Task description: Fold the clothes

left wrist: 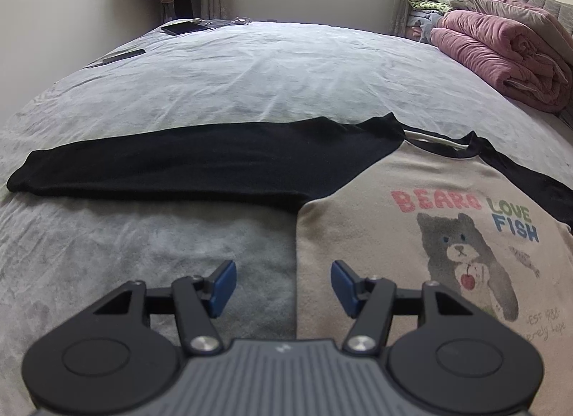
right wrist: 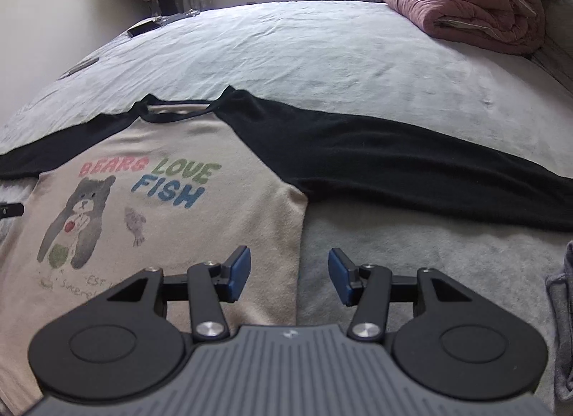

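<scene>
Currently shirt (left wrist: 376,222) lies flat, face up on bed (left wrist: 250,75), both black sleeves spread; left gripper (left wrist: 283,285) and right gripper (right wrist: 289,274) hover at its side edges, fingers wide, empty; a fold would likely call for pinching an edge.

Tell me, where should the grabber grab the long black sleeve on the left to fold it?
Probably at the cuff, the free far end of the black sleeve, which lies flat and straight out to the left on the bed. The open left gripper could come in low from the left, pinch that edge and carry it over the beige shirt body.
</scene>
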The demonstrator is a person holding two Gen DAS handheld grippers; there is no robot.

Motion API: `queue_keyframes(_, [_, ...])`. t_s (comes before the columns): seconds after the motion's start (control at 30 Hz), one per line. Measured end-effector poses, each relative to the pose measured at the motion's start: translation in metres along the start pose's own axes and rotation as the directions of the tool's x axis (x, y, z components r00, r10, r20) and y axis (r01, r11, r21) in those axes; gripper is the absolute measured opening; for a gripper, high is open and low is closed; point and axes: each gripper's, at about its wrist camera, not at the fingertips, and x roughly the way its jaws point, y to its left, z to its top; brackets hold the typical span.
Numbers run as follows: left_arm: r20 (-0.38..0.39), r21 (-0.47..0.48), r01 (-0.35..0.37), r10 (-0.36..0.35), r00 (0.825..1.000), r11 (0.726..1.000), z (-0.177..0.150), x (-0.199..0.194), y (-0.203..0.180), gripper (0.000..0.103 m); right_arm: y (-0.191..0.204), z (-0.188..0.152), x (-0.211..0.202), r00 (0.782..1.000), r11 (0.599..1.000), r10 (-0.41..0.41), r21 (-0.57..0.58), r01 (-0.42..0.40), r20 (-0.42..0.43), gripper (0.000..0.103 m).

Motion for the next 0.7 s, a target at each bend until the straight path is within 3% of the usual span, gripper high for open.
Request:
queue_keyframes(0.37, [0.003,-0.064,-0.048,0.048,0.999,0.997,0.012,0.010,0.014,0.060,-0.084,0.033,-0.017,0.992,0.968,-0.102,0.238,0.083,0.071,0.057])
queue_keyframes(0.7, [0.034,-0.083,-0.036,0.039,0.999,0.996,0.031,0.023,0.010,0.061,-0.173,0.030,-0.038,0.966,0.866,-0.248,0.465,0.185,0.078,0.058])
